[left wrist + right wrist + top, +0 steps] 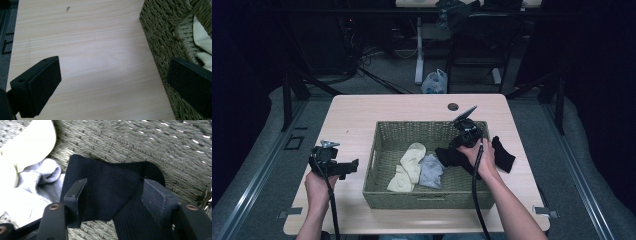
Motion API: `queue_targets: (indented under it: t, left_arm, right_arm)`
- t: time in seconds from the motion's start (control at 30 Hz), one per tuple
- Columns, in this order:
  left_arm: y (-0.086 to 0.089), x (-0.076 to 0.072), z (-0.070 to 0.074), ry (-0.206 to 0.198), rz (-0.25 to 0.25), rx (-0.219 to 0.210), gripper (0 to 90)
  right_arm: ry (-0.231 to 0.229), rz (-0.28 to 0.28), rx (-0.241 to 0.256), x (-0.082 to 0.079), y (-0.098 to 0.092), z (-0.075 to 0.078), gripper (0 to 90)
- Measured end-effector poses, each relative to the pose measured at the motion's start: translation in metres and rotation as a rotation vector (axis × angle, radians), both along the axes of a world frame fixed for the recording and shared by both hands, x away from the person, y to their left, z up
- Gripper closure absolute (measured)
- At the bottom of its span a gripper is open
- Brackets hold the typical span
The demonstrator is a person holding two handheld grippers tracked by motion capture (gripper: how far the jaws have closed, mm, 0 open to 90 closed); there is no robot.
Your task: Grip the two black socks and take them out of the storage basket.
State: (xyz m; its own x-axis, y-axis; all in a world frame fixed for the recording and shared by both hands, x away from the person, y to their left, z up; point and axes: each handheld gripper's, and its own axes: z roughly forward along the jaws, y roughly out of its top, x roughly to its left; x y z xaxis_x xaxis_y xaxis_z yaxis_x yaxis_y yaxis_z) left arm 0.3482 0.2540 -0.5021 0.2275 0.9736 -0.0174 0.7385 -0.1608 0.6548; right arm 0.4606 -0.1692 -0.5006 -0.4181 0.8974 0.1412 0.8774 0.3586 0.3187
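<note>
A woven basket (422, 198) stands in the middle of the wooden table (357, 117). In it lie cream socks (412, 158) and a grey sock (431, 171). A black sock (503, 155) hangs over the basket's right rim, half inside. My right gripper (458, 147) is down in the basket, open. In the right gripper view the black sock (112, 177) lies flat between the jaws of the right gripper (115, 195), beside the grey sock (47, 173) and a cream sock (30, 142). My left gripper (349, 167) hovers open left of the basket.
In the left gripper view the left gripper (112, 82) spans bare table (87, 37), its right jaw over the basket wall (160, 37). A cable hole (453, 106) sits near the table's far edge. A white plastic bag (434, 82) lies on the floor behind.
</note>
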Motion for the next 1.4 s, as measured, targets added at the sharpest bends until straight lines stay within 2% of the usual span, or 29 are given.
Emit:
queue_targets:
  t: [0.4, 0.43, 0.57, 0.73, 0.8, 0.87, 0.93, 1.0, 1.1, 1.13, 1.17, 1.23, 1.3, 1.33, 1.4]
  left_arm:
    - [0.0, 0.0, 0.0, 0.0, -0.001, 0.002, 0.0]
    - [0.0, 0.0, 0.0, 0.0, -0.001, 0.002, 0.0]
    - [0.0, 0.0, 0.0, 0.0, -0.001, 0.001, 0.0]
    - [0.0, 0.0, 0.0, 0.0, -0.001, 0.002, 0.0]
    - [0.0, 0.0, 0.0, 0.001, 0.0, 0.002, 0.0]
    - [0.0, 0.0, 0.0, 0.001, 0.0, 0.001, 0.0]
    - [-0.001, 0.0, 0.0, 0.0, -0.002, 0.002, 0.0]
    - [-0.001, 0.0, 0.0, 0.001, -0.002, 0.003, 0.0]
    - [-0.001, 0.0, 0.0, 0.002, -0.003, 0.003, 0.0]
    - [-0.001, 0.0, 0.0, 0.003, -0.003, 0.003, 0.0]
    - [-0.001, 0.0, 0.0, 0.003, -0.004, 0.004, 0.0]
    - [-0.001, 0.0, 0.0, 0.0, -0.003, 0.003, 0.0]
    - [0.0, 0.0, 0.0, 0.001, -0.001, 0.003, 0.0]
    - [0.0, 0.0, 0.0, 0.002, -0.001, 0.002, 0.0]
    - [0.0, 0.0, 0.0, 0.002, -0.002, 0.003, 0.0]
  right_arm:
    - [-0.006, -0.046, -0.042, 0.002, 0.009, -0.016, 46.3]
    - [0.01, -0.046, -0.059, 0.003, 0.01, -0.019, 46.8]
    - [0.005, -0.073, -0.052, 0.004, 0.011, -0.026, 48.5]
    - [0.039, -0.076, -0.084, 0.006, 0.011, -0.032, 52.6]
    - [0.062, -0.085, -0.091, 0.006, 0.011, -0.036, 59.4]
    - [0.074, -0.075, -0.096, 0.007, 0.011, -0.037, 61.1]
    - [0.1, -0.065, -0.126, 0.008, 0.01, -0.037, 67.3]
    - [0.084, -0.081, -0.112, 0.007, 0.01, -0.038, 69.7]
    - [0.094, -0.078, -0.115, 0.008, 0.009, -0.037, 82.2]
    - [0.101, -0.067, -0.121, 0.008, 0.009, -0.036, 83.4]
    - [0.084, -0.085, -0.105, 0.007, 0.01, -0.037, 84.3]
    - [0.083, -0.084, -0.105, 0.007, 0.011, -0.036, 84.7]
    - [0.068, -0.077, -0.093, 0.006, 0.011, -0.031, 84.8]
    - [0.08, -0.055, -0.111, 0.006, 0.011, -0.027, 84.8]
    - [0.034, -0.076, -0.075, 0.003, 0.012, -0.023, 84.8]
